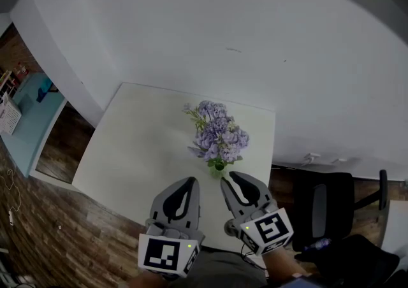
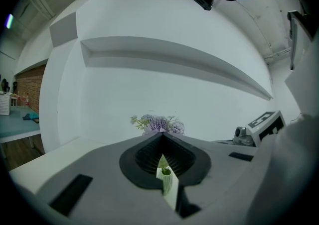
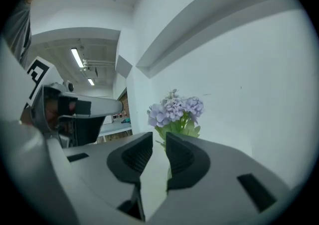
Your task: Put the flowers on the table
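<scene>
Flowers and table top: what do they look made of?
Flowers: likely artificial, fabric or plastic. The lilac clusters are matte, uniform and stiff-looking, with pale green leaves. Real ones cannot be ruled out.
Table: white, smooth matte top, probably laminate or painted board. It shows no grain and no glare, and its edges are straight.

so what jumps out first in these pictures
A bunch of purple flowers stands upright in a small green vase on the white table, toward its right side. Just in front of it, over the table's near edge, are the left hand-held gripper, jaws together, and the right hand-held gripper, jaws slightly apart with nothing between them, its tips close to the vase.
</scene>
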Demonstrator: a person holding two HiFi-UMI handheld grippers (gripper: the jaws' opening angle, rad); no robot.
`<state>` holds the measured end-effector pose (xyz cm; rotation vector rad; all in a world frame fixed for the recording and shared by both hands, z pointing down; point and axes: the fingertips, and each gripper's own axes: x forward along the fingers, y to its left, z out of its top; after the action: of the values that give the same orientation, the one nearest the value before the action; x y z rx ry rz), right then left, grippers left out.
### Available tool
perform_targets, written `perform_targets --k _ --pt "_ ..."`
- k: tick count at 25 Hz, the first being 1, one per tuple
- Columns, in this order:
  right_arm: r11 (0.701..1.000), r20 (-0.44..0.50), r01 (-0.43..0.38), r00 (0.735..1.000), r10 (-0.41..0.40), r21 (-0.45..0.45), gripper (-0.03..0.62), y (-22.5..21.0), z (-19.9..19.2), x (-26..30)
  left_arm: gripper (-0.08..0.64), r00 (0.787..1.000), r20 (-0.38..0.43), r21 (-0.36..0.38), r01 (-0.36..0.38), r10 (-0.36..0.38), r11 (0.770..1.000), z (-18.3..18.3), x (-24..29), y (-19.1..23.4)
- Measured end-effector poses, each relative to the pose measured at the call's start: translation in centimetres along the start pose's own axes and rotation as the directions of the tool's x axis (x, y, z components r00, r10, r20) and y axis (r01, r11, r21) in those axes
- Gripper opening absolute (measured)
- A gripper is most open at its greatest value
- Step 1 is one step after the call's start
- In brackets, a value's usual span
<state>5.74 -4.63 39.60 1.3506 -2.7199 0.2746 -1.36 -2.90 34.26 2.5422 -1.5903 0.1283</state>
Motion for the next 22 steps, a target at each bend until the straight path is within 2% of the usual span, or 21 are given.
perform_targets --k 2,4,12,16,22 --pt "1.0 0.012 0.012 1.0 -0.012 0.012 0.041 0.1 1.1 -0.4 0.008 1.0 0.007 0.005 -0.006 0.006 1.0 0.1 0.1 -0.2" --pt "0.999 0.03 0.028 0.999 -0.028 0.019 0.011 0.2 2.2 -0.9 0.008 1.0 0.016 0.015 -0.012 0.011 1.0 0.3 0.1 -0.5" --pt "0.998 0.085 0.059 0.995 -0.058 -0.011 0.008 0.6 5.3 -1.7 0.008 0.997 0.074 0.053 -0.021 0.017 0.998 2.1 0.4 -1.1" --pt "0.997 0.096 0.069 0.993 -0.068 -0.015 0.008 0.6 5.9 -1.8 0.008 0.997 0.074 0.027 -0.031 0.029 0.999 2.5 0.3 -1.2" --pt "0.998 0.108 0.063 0.992 -0.06 -0.023 0.006 0.9 6.3 -1.8 0.008 0.997 0.073 0.028 -0.026 0.024 0.999 2.5 0.3 -1.3"
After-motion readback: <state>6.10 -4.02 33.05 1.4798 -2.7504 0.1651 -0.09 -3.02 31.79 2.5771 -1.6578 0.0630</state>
